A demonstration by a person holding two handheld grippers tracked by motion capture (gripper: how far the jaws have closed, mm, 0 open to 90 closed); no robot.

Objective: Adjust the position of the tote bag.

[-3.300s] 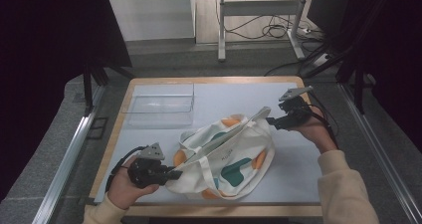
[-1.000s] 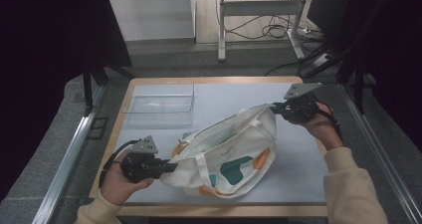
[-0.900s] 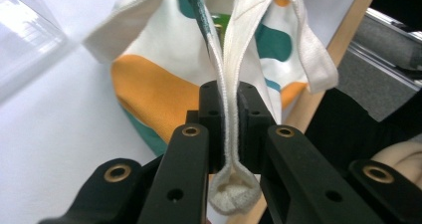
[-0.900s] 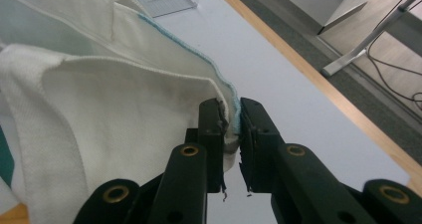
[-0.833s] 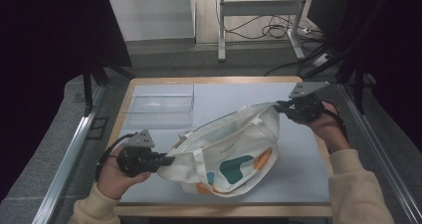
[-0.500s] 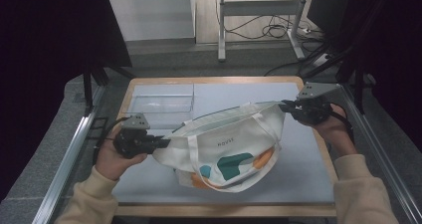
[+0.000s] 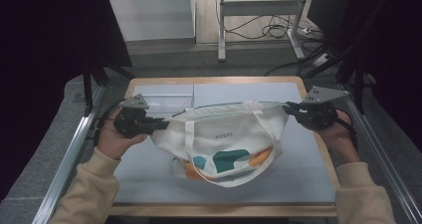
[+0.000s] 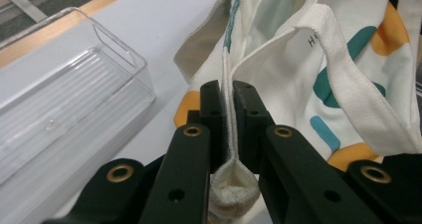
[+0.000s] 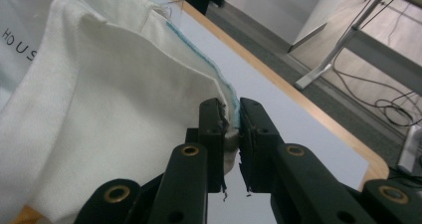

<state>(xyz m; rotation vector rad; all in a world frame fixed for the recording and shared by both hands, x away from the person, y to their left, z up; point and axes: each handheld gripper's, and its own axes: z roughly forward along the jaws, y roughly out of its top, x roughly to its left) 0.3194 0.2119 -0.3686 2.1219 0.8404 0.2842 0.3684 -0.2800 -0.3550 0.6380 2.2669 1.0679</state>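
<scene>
A cream tote bag [image 7: 229,139] with teal and orange shapes hangs stretched between my two grippers above the grey mat. My left gripper [image 7: 160,125] is shut on the bag's left top corner; its own view shows the folded hem [image 8: 228,134] pinched between the black jaws. On the bag's right top corner my right gripper [image 7: 289,109] is shut, with the cream edge [image 9: 226,115] squeezed between its pads. The bag's mouth edge runs taut from one gripper to the other. Its lower part rests on the mat, and one strap [image 7: 268,134] loops down the front.
A clear plastic tray [image 7: 166,98] stands at the back left of the mat [image 7: 298,169], close behind my left gripper; it is also the ribbed tray [image 8: 64,99] in the left gripper view. The wooden table edge [image 7: 214,79] frames the mat. Metal rails run along both sides.
Both hands have moved apart and up, the left one farther. The bag, crumpled earlier, is now pulled wide and lifted along its top edge.
</scene>
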